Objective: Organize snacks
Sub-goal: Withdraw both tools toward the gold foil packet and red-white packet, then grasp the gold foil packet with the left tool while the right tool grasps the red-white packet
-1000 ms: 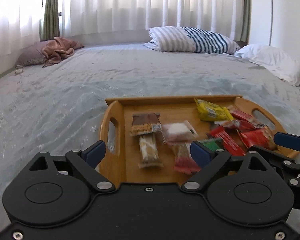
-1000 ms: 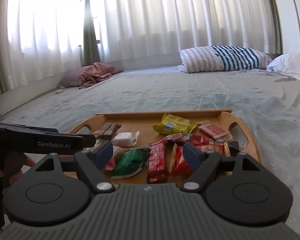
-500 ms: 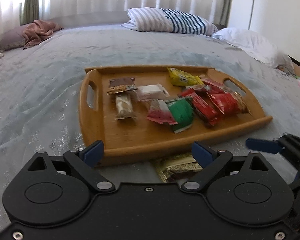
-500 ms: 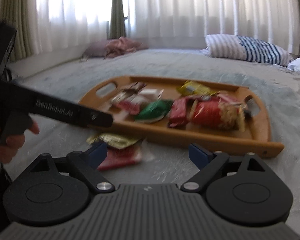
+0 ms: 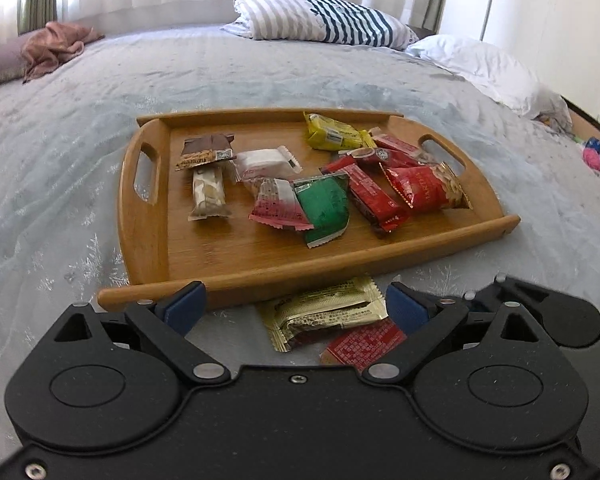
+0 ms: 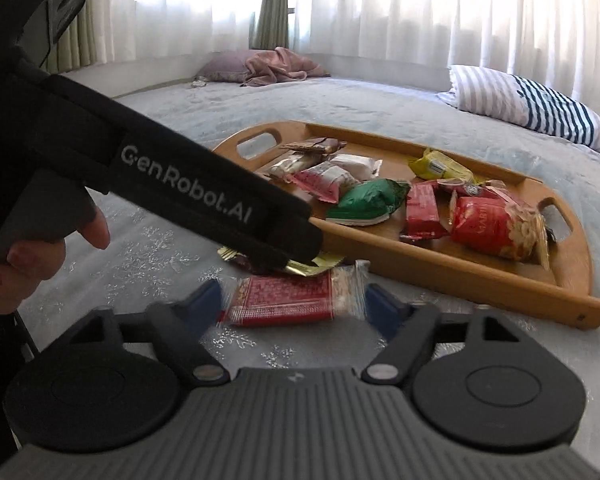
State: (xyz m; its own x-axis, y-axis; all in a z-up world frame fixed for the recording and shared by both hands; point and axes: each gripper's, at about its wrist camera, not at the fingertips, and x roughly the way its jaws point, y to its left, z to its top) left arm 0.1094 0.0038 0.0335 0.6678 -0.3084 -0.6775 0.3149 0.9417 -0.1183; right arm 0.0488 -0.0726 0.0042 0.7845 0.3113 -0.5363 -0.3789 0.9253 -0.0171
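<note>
Both hand-held grippers have pulled back from over the wooden tray (image 5: pixel 148 240) to the bed in front of it, where 2 stray snacks lie: a gold packet (image 5: pixel 324 310) and a red packet (image 6: pixel 284 300). The left hand-held gripper (image 5: pixel 296 308) and right hand-held gripper (image 6: pixel 292 306) are spread, empty, bracketing these, probably the next pickups.

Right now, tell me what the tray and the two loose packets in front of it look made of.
Tray: wood, likely bamboo, judging by the warm grain lines and smooth satin sheen. Gold packet: metallic foil-look film, crinkled and shiny. Red packet: glossy printed plastic film with clear crimped ends; the snack shows through.
</note>
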